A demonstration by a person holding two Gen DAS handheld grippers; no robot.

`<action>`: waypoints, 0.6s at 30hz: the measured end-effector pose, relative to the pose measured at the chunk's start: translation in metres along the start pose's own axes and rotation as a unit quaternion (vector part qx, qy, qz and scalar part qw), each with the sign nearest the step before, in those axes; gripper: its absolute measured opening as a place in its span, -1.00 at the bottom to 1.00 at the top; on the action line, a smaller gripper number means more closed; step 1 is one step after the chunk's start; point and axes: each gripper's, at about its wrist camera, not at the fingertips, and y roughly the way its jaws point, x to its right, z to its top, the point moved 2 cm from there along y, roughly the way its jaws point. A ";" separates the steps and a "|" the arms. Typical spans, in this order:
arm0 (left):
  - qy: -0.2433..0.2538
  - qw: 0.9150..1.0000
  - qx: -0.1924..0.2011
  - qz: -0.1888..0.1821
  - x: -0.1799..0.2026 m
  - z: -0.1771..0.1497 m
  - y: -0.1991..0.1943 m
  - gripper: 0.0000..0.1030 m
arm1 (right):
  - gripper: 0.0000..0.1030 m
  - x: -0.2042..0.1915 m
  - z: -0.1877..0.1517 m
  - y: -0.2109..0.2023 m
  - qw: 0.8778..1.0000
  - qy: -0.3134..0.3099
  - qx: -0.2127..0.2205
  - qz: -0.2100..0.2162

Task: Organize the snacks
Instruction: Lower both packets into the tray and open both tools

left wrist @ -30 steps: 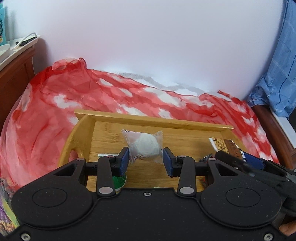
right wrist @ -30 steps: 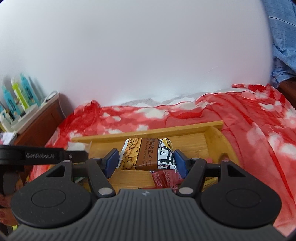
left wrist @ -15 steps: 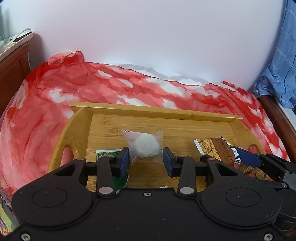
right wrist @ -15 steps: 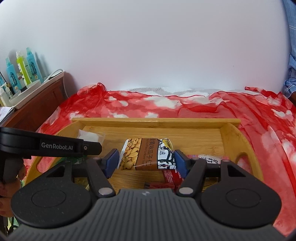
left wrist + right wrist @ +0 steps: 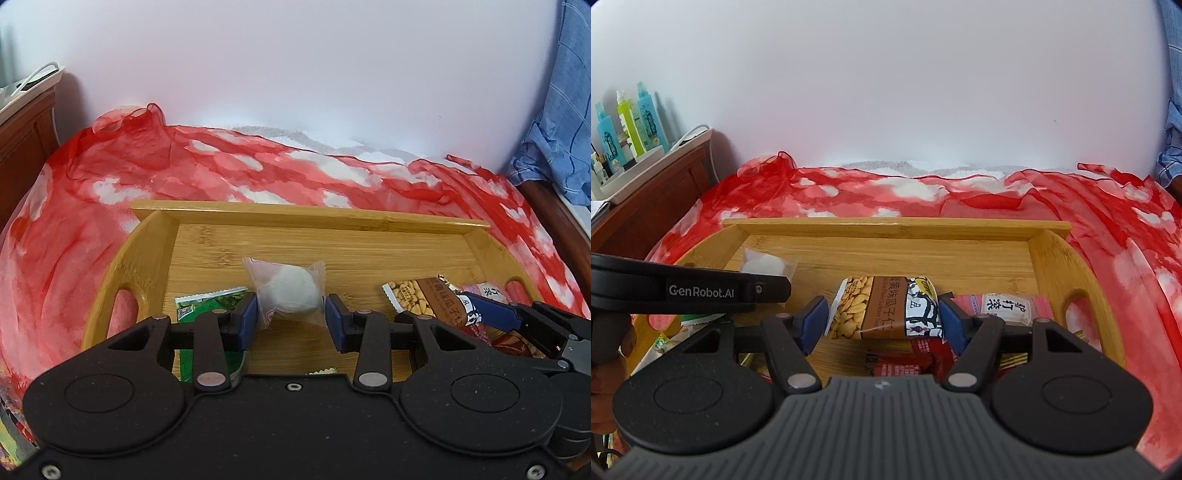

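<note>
Placing step, by the look of it. Left gripper [image 5: 289, 319] clamped on white wrapped bun [image 5: 291, 290]; right gripper [image 5: 884, 325] narrowly round seed packet [image 5: 882, 312], both low over bamboo tray [image 5: 897, 225]. Next, likely: release, withdraw. Beyond, red cloth [image 5: 221, 170].

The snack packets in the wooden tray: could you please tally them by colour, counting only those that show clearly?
White cake: 1
Green packet: 1
Brown seed packet: 1
Pink packet: 1
Red packet: 1
Total: 5; partly hidden scraps are not counted.
</note>
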 end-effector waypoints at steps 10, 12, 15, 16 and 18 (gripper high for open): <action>0.002 1.000 0.009 0.013 0.001 -0.001 -0.005 -0.21 | 0.55 -0.003 0.002 -0.002 1.000 -0.002 0.005 -0.004; -0.002 1.000 0.012 0.014 0.000 -0.001 -0.008 -0.19 | 0.57 -0.004 0.003 -0.006 1.000 -0.002 0.007 -0.003; -0.004 1.000 0.017 0.014 0.001 0.000 -0.015 -0.10 | 0.66 -0.004 0.005 -0.012 1.000 -0.004 0.017 -0.007; -0.003 1.000 0.019 0.016 0.001 0.000 -0.017 -0.05 | 0.69 -0.004 0.006 -0.015 1.000 -0.005 0.021 -0.009; -0.003 0.999 0.025 0.020 0.001 0.000 -0.023 0.04 | 0.71 -0.004 0.008 -0.021 1.000 -0.008 0.027 -0.013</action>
